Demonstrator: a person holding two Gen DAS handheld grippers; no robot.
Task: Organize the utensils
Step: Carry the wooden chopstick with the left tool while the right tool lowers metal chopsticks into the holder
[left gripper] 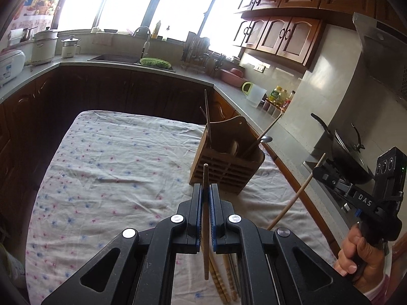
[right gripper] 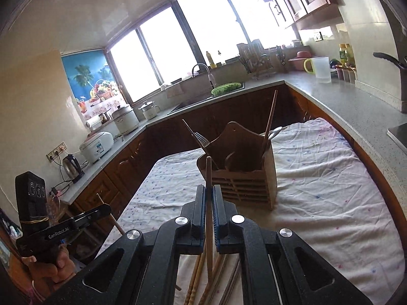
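Left wrist view: the left tongs [left gripper: 206,198] pinch one wooden chopstick [left gripper: 205,218], and the right tongs [right gripper: 209,199] pinch another chopstick [right gripper: 209,203]. More loose chopsticks [left gripper: 221,279] lie at the desk's [left gripper: 101,152] near edge. Farther on, toward the far right corner, stands the wooden holder [left gripper: 226,160]. Best to tip each stick upright over an open slot, then let go low.

Two wrist cameras look forward and down over a kitchen desk.
Both share the slatted wooden utensil holder [left gripper: 226,164] [right gripper: 241,178], near, from opposite sides.
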